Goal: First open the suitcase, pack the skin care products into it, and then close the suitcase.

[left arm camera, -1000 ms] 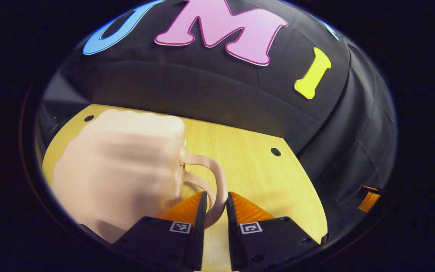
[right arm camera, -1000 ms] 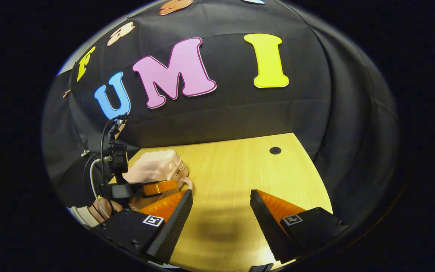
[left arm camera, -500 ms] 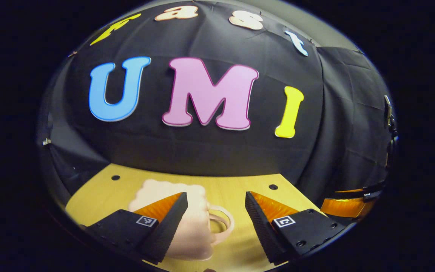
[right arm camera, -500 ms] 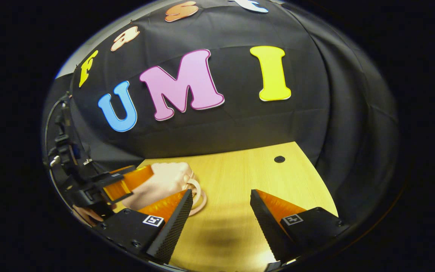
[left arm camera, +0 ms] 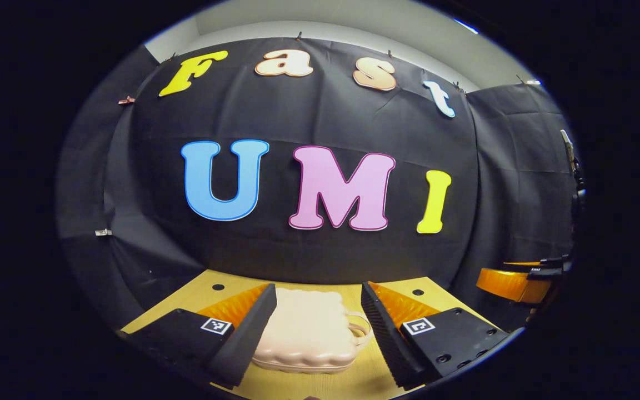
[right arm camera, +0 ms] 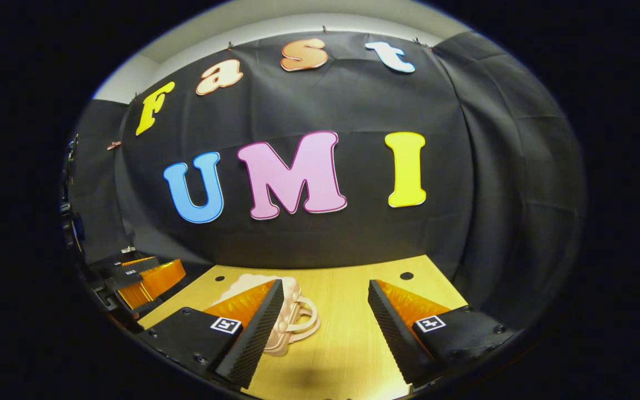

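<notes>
Small pink suitcase lies closed flat on wooden table, handle toward 3 o'clock in left gripper view. Left gripper wide open, holding nothing, above case. Right gripper wide open, empty; case at its 9 o'clock.

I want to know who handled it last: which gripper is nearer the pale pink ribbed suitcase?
Left, probably. The pale pink ribbed suitcase lies closed between the open left gripper fingers. The right gripper, also open, sits off its handle side.
</notes>
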{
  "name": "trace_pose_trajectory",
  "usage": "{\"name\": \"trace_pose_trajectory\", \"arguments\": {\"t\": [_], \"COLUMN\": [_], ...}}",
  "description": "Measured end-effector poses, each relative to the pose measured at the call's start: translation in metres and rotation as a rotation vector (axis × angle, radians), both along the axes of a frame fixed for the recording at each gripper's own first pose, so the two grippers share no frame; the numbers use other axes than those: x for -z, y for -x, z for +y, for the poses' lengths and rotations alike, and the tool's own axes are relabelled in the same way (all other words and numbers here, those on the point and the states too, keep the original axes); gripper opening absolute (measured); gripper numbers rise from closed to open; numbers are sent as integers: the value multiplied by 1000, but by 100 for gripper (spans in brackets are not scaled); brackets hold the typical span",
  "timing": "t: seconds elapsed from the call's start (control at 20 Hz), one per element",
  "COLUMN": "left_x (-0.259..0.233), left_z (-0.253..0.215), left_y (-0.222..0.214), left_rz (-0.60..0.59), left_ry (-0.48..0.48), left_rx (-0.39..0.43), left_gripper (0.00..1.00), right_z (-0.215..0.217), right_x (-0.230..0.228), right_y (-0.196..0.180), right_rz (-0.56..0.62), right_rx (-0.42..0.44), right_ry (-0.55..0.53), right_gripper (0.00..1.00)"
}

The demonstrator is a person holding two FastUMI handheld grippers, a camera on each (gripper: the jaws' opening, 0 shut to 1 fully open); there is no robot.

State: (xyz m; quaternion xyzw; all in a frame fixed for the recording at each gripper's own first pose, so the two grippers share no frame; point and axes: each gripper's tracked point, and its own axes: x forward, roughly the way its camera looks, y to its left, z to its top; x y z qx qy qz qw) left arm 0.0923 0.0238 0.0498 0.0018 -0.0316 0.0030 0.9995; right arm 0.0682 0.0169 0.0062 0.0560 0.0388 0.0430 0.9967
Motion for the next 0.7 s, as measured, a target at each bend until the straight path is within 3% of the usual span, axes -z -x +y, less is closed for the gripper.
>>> {"name": "trace_pose_trajectory", "arguments": {"t": [0.4, 0.7], "left_x": [18, 7], "left_z": [31, 46], "left_y": [38, 48], "left_rz": [17, -6], "left_ry": [-10, 1], "left_rx": [15, 11], "left_gripper": [96, 96], "right_z": [25, 12], "right_x": [22, -6], "right_y": [47, 59], "right_rz": [-1, -77], "right_rx": [24, 79], "right_ry": [51, -5], "right_gripper": [97, 97]}}
